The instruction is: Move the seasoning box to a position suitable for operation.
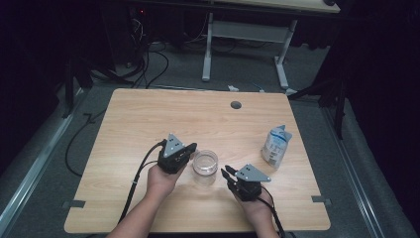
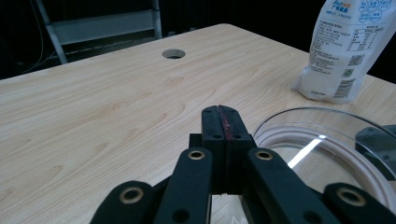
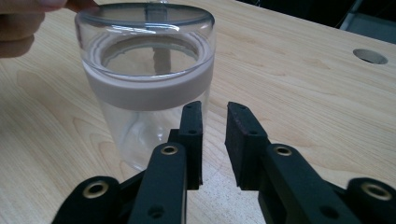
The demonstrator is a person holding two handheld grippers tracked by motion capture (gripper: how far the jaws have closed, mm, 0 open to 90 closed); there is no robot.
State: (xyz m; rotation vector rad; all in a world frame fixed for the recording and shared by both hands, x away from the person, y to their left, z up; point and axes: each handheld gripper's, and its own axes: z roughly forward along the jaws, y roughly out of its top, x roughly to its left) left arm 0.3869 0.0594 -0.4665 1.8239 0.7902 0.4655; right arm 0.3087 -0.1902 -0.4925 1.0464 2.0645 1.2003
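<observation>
Clear plastic jar with its pale band and lid (image 1: 205,162) stood mid-table between the grippers; left gripper (image 2: 223,122) sat pressed shut and empty beside its rim, right gripper (image 3: 214,135) was narrowly parted, gripping nothing, so best widen it and square up before clamping.
</observation>
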